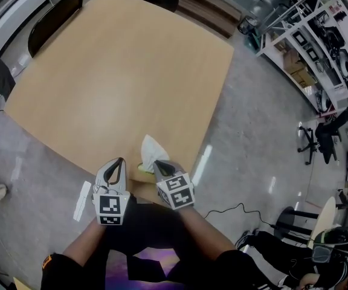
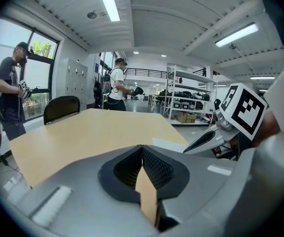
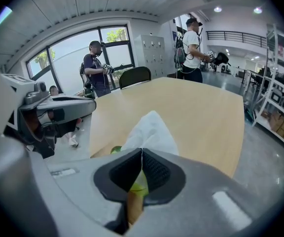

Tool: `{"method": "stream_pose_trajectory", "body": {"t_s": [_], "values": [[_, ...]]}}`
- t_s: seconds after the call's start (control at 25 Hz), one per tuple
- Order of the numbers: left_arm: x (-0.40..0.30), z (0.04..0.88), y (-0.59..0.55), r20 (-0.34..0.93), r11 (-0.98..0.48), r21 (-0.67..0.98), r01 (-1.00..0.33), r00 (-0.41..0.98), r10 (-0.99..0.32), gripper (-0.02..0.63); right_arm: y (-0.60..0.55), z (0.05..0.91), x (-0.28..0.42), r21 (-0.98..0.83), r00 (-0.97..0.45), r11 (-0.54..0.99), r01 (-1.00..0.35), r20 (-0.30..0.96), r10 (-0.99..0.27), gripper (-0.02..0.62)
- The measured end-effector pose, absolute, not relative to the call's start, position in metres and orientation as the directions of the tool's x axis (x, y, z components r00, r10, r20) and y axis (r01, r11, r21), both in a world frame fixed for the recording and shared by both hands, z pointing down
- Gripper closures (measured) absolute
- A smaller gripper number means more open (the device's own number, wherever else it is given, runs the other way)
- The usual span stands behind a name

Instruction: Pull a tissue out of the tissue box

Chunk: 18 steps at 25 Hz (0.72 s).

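A white tissue (image 1: 150, 149) stands up from a green-yellow tissue box (image 1: 144, 168) at the near edge of the wooden table (image 1: 119, 71). My right gripper (image 1: 157, 164) is shut on the tissue's lower part. In the right gripper view the tissue (image 3: 152, 128) fans out just past the closed tips of the right gripper (image 3: 141, 150), with a bit of green box (image 3: 114, 150) showing beside it. My left gripper (image 1: 120, 161) sits just left of the box, shut with nothing in it. Its tips (image 2: 142, 147) meet over the bare table top.
A black chair (image 1: 54, 18) stands at the table's far left corner. People stand beyond the far edge (image 3: 191, 43) and by the window (image 3: 96, 65). Metal shelves (image 1: 319, 35) line the right side. A black cable (image 1: 234, 209) lies on the floor.
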<state>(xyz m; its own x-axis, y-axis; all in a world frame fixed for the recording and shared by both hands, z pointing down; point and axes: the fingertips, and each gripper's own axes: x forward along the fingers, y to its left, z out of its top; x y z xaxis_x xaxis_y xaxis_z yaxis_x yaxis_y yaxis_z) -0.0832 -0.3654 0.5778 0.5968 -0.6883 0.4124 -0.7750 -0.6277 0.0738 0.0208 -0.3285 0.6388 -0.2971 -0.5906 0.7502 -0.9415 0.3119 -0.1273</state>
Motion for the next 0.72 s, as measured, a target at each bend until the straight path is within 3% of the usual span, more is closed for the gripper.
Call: {"method": "stream_pose_trajectory", "body": {"t_s": [0.72], "values": [[-0.051,0.558,-0.325,0.384,-0.573,0.108,-0.813,0.566,-0.730,0.588,-0.317,0.551,0.070,-0.138,-0.304,0.272,-0.952,0.500,-0.811,0.600]]}}
